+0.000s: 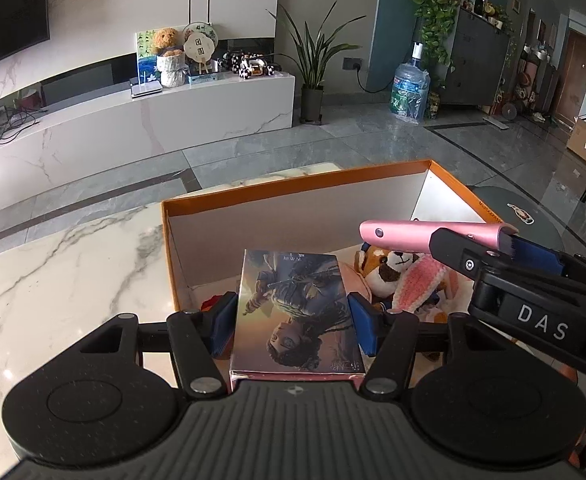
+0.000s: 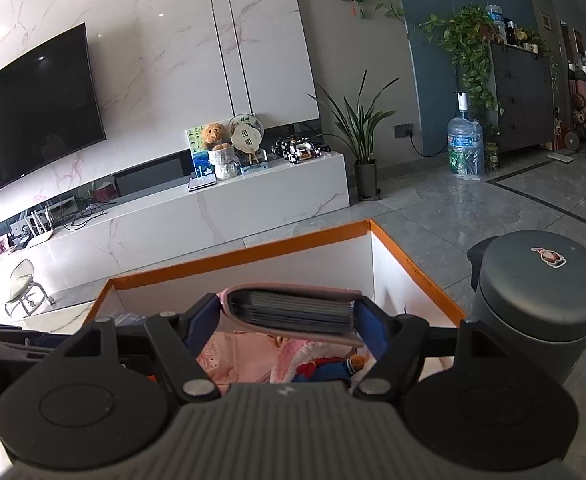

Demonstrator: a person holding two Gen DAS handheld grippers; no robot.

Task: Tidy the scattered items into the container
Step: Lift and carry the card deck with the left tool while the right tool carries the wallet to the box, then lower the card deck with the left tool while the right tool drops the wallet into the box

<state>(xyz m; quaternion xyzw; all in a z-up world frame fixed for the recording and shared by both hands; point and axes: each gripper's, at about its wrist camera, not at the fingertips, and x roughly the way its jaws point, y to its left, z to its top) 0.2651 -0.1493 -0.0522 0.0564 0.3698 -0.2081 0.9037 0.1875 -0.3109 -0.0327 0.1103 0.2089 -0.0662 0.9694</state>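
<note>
An orange-rimmed cardboard box point(image 1: 293, 188) stands on the marble table point(image 1: 61, 280); it also shows in the right wrist view point(image 2: 237, 258). My left gripper point(image 1: 291, 320) is shut on a picture-covered book point(image 1: 293, 312), held flat over the box's near edge. My right gripper point(image 2: 289, 320) is shut on a pink card wallet point(image 2: 293, 312), held above the box; the wallet also shows in the left wrist view point(image 1: 425, 234). Inside the box lie a red panda plush point(image 1: 385, 270), a pink knitted item point(image 1: 417, 284) and pink clothing point(image 2: 237, 356).
A dark grey round bin point(image 2: 541, 304) with a sticker on its lid stands right of the box. Beyond the table are a grey tiled floor, a white marble TV cabinet point(image 1: 153, 120), a potted plant point(image 1: 313, 68) and a water bottle point(image 1: 409, 88).
</note>
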